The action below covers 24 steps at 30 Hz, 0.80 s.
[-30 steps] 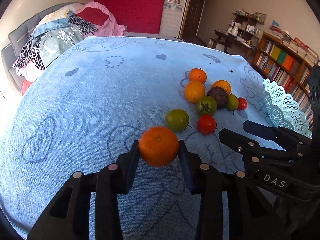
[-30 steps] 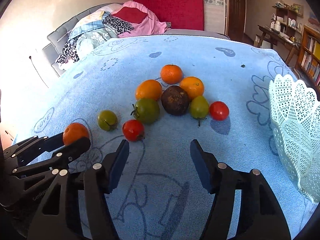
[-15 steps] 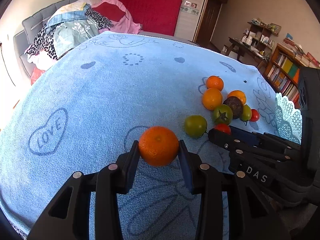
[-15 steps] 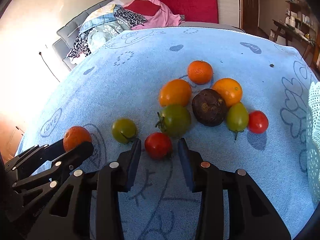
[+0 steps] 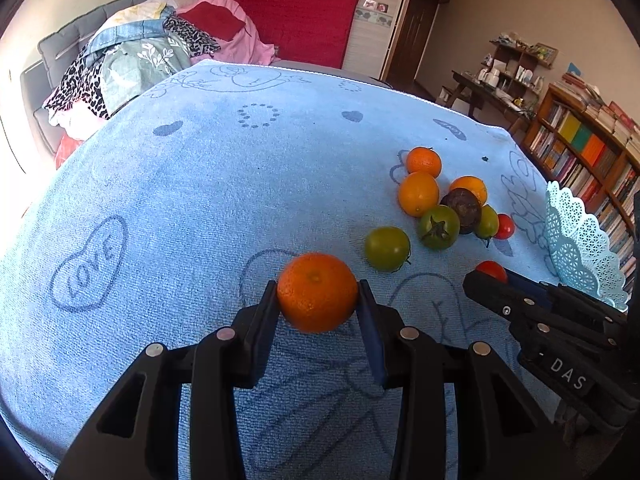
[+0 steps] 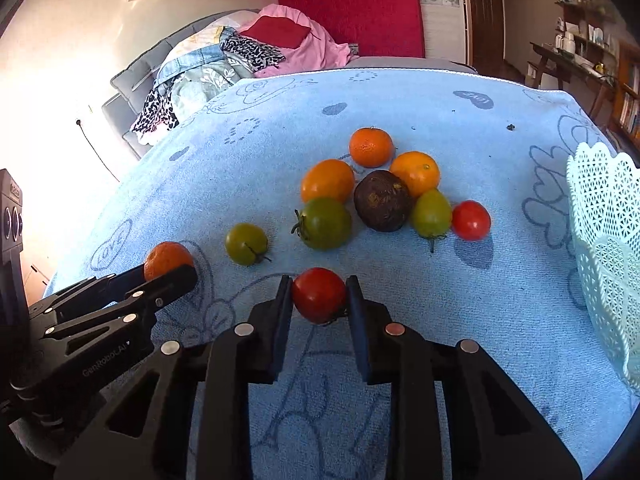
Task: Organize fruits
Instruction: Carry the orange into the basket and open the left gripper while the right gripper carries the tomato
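The left claw (image 5: 318, 306) grips an orange mandarin (image 5: 317, 292) between its two fingers, pinched at about the fruit's widest part, with the rounded bulk standing proud ahead of the fingertips; whether it is lifted off the blue towel (image 5: 208, 208) that covers the worktop or resting on it is not clear from the wrist view. The right claw (image 6: 319, 300) is closed around a red tomato (image 6: 319, 295), the pads touching its two flanks, low over the towel. The lace-edged basket (image 6: 604, 248) stands off to the right of the right claw, well apart from both held fruits. Ahead of the right claw lies the loose cluster: a green tomato (image 6: 245, 243) just ahead and to its left, a larger green tomato (image 6: 325, 223), a dark round fruit (image 6: 382, 201), several more oranges and a second red tomato (image 6: 471, 220) beyond. The main risk, as I judge it, is squeeze: the tomato is soft-skinned and could split or pop out forward if the pads press harder, and the mandarin, held only on a narrow band of its curve, could roll out during a quick swing. The two claws are close side by side, so crossing the left one toward the basket could knock the right. A low sweep could also nudge the green tomato and scatter the pile.
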### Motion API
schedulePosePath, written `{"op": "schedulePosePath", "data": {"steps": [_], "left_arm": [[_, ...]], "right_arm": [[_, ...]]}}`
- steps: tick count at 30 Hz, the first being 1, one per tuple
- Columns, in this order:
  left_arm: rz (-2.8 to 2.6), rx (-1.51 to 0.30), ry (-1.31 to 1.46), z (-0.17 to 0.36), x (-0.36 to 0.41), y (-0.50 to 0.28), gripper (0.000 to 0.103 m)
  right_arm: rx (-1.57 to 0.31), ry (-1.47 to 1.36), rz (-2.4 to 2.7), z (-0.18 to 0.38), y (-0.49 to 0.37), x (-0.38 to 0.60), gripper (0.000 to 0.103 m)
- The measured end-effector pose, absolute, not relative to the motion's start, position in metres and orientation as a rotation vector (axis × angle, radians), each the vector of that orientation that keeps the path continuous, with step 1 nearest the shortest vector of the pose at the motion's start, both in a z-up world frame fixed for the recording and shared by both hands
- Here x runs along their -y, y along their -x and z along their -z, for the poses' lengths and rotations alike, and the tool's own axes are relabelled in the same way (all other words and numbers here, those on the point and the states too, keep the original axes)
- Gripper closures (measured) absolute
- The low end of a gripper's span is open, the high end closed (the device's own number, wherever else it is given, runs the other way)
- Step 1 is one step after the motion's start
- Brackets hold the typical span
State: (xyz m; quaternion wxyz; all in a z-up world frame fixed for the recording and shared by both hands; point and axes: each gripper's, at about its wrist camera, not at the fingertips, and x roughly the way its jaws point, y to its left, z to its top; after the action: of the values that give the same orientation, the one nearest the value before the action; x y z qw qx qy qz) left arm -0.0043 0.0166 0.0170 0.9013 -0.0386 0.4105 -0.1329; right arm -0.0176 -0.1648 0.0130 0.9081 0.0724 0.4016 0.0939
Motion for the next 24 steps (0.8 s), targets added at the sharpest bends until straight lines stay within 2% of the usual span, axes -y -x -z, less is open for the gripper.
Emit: {"op": "schedulePosePath", "data": {"steps": [11, 24], "left_arm": [[0.299, -0.852, 0.09, -0.028, -0.013, 0.009, 0.064], [0.409, -0.783, 0.001, -0.058, 0.049, 0.025, 0.064]], "right_arm": [[-0.733, -0.235, -0.102, -0.044, 0.066, 0.227, 0.075], [-0.638, -0.303, 0.1, -0.061, 0.095, 0.306, 0.075]]}}
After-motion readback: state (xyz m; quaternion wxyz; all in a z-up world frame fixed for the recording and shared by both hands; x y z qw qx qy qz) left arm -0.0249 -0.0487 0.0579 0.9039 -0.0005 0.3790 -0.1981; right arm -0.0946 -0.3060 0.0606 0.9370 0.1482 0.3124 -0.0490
